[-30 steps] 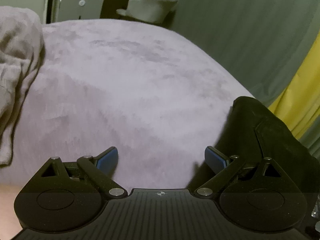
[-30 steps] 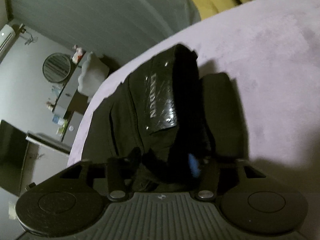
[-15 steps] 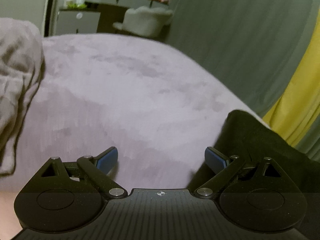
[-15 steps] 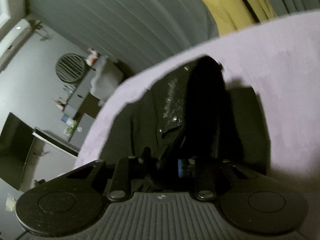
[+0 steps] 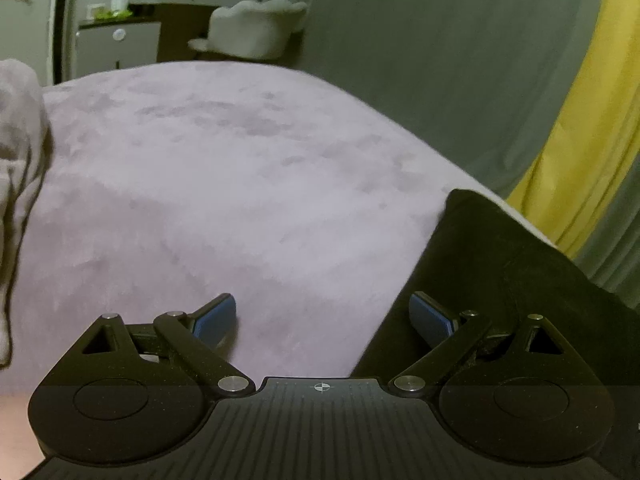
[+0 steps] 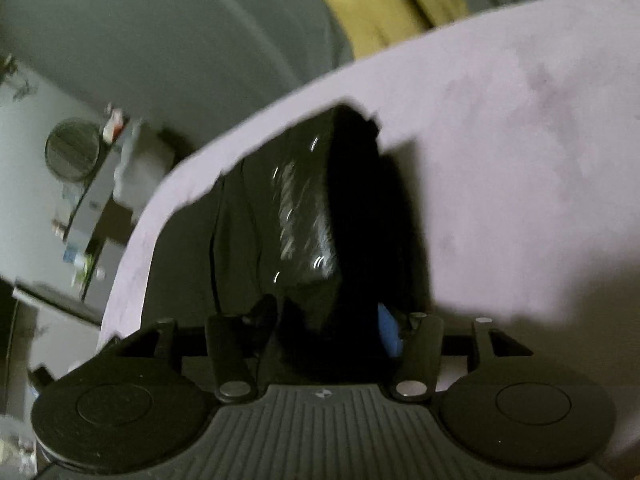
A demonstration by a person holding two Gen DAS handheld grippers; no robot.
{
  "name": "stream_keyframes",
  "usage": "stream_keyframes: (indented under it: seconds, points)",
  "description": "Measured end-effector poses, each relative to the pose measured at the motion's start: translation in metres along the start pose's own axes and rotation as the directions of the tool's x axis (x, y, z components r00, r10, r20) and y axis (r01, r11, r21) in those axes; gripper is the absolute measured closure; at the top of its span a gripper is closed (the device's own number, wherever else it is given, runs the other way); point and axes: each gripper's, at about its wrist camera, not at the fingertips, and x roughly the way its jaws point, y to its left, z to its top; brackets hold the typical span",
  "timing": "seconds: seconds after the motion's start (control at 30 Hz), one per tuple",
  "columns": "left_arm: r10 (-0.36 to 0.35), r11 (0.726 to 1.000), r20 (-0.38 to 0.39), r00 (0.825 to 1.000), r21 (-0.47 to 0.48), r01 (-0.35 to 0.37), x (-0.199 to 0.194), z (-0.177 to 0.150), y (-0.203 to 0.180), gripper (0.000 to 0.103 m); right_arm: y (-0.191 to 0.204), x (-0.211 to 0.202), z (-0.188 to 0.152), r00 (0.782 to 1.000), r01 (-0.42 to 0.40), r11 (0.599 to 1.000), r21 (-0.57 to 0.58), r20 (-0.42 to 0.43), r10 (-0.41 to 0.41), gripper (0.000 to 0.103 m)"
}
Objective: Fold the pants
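The black pants (image 6: 304, 216) lie on the lilac bed cover (image 6: 500, 128), with a glossy printed patch on top. My right gripper (image 6: 326, 320) is shut on a bunched fold of the pants, which hides most of its fingers; one blue pad (image 6: 390, 330) shows. In the left wrist view the pants (image 5: 500, 280) lie at the right, under the right finger. My left gripper (image 5: 322, 316) is open and empty, low over the bed cover (image 5: 220, 184).
A crumpled lilac blanket (image 5: 18, 168) lies at the bed's left edge. Grey and yellow curtains (image 5: 580, 120) hang beyond the bed. A pale chair (image 5: 252, 32) and a dresser (image 5: 116, 40) stand behind the far edge.
The left gripper has tilted up a little, staying open. The right gripper has kept its hold on the pants and shifted, with the view swinging.
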Motion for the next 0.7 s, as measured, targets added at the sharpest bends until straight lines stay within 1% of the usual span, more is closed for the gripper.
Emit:
stream_keyframes:
  seconds: [0.1,0.17,0.2,0.23,0.3,0.37,0.4,0.43,0.47,0.5,0.53,0.57,0.6,0.63,0.67,0.7]
  points:
    - [-0.023,1.000,0.027,0.999,0.008,0.023,-0.004,0.000,-0.003,0.006,-0.011,-0.012,0.004,0.999,-0.008,0.998,0.054,0.054,0.005,0.049]
    - [-0.063,0.997,0.056,0.996,0.046,0.061,-0.009,0.001,-0.008,0.006,-0.013,-0.019,0.003,0.995,-0.021,0.997,0.076,0.100,0.013,0.049]
    - [-0.071,0.995,0.065,0.995,0.078,0.066,-0.010,0.001,-0.013,0.006,-0.009,-0.023,0.002,0.992,-0.028,0.997,0.066,0.125,0.020,0.049]
    - [-0.069,0.992,0.069,0.995,0.108,0.061,-0.010,0.002,-0.018,0.006,-0.006,-0.028,0.000,0.987,-0.028,0.998,0.047,0.159,0.020,0.049]
    - [-0.067,0.985,0.060,0.996,0.166,0.056,-0.007,0.006,-0.030,0.006,0.011,-0.032,0.003,0.973,0.004,1.000,-0.023,0.230,0.002,0.050]
    - [-0.049,0.978,0.057,0.997,0.205,0.036,-0.002,0.014,-0.042,0.006,0.033,-0.028,0.009,0.964,0.042,0.993,-0.114,0.265,-0.010,0.055]
    - [-0.053,0.971,0.052,0.997,0.234,0.039,0.002,0.020,-0.050,0.006,0.045,-0.021,0.014,0.966,0.062,0.985,-0.161,0.257,-0.019,0.060]
    - [-0.056,0.965,0.049,0.997,0.257,0.041,0.006,0.024,-0.057,0.006,0.057,-0.012,0.018,0.969,0.090,0.975,-0.203,0.246,-0.038,0.063]
    - [-0.056,0.959,0.045,0.997,0.281,0.041,0.010,0.028,-0.065,0.006,0.069,-0.004,0.020,0.969,0.115,0.965,-0.236,0.240,-0.057,0.067]
    - [-0.055,0.952,0.046,0.997,0.303,0.039,0.016,0.034,-0.076,0.006,0.080,0.008,0.024,0.969,0.135,0.952,-0.273,0.237,-0.069,0.074]
    - [-0.062,0.946,0.047,0.997,0.320,0.044,0.021,0.036,-0.084,0.006,0.090,0.018,0.028,0.967,0.152,0.941,-0.302,0.242,-0.079,0.077]
    - [-0.065,0.939,0.045,0.997,0.341,0.045,0.028,0.039,-0.092,0.006,0.098,0.026,0.032,0.965,0.173,0.933,-0.314,0.245,-0.096,0.079]
    - [-0.051,0.933,0.040,0.998,0.357,0.034,0.036,0.042,-0.102,0.006,0.105,0.036,0.038,0.964,0.193,0.927,-0.323,0.240,-0.117,0.079]
    - [-0.045,0.928,0.029,0.999,0.370,0.031,0.041,0.043,-0.111,0.006,0.112,0.050,0.045,0.963,0.224,0.917,-0.331,0.222,-0.155,0.079]
    - [-0.057,0.921,0.008,0.998,0.387,0.050,0.049,0.044,-0.119,0.005,0.116,0.063,0.049,0.960,0.253,0.908,-0.334,0.200,-0.194,0.079]
    - [-0.072,0.909,-0.022,0.997,0.410,0.075,0.057,0.045,-0.129,0.005,0.117,0.074,0.052,0.953,0.285,0.900,-0.331,0.195,-0.230,0.079]
